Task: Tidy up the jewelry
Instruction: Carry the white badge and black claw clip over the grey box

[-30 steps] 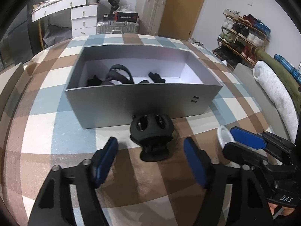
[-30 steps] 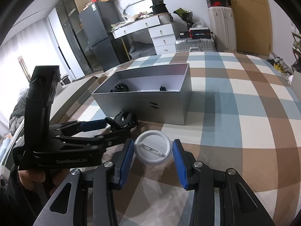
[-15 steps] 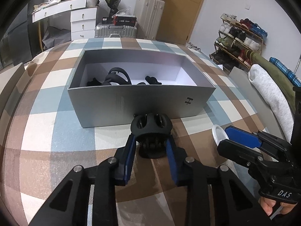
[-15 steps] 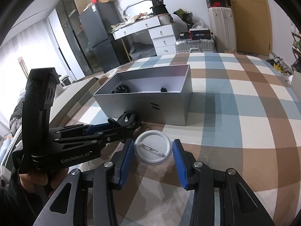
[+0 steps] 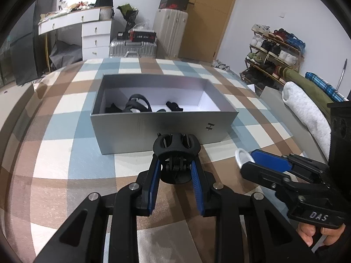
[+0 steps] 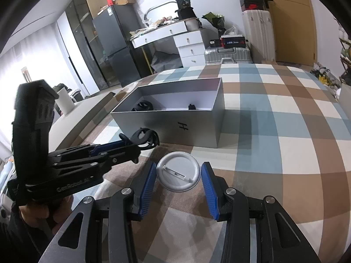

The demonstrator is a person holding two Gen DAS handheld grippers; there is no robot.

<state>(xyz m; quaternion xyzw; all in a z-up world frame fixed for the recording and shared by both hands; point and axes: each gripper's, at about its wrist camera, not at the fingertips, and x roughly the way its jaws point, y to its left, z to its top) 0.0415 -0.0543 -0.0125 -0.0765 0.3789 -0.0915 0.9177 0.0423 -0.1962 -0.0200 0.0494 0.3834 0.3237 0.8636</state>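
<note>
My left gripper is shut on a black claw hair clip and holds it off the checked cloth, just in front of the grey open box; it also shows in the right wrist view. The box holds several black items. My right gripper is shut on a white round pin badge, back side up with its pin showing. The badge's edge shows in the left wrist view.
The checked cloth covers the surface around the box. A rolled white and green blanket lies at the right edge. Suitcases, a white desk and a shoe rack stand in the background.
My left gripper closed on the black hair clip and lifted it off the cloth. The right gripper kept its hold on the white badge and barely moved.
</note>
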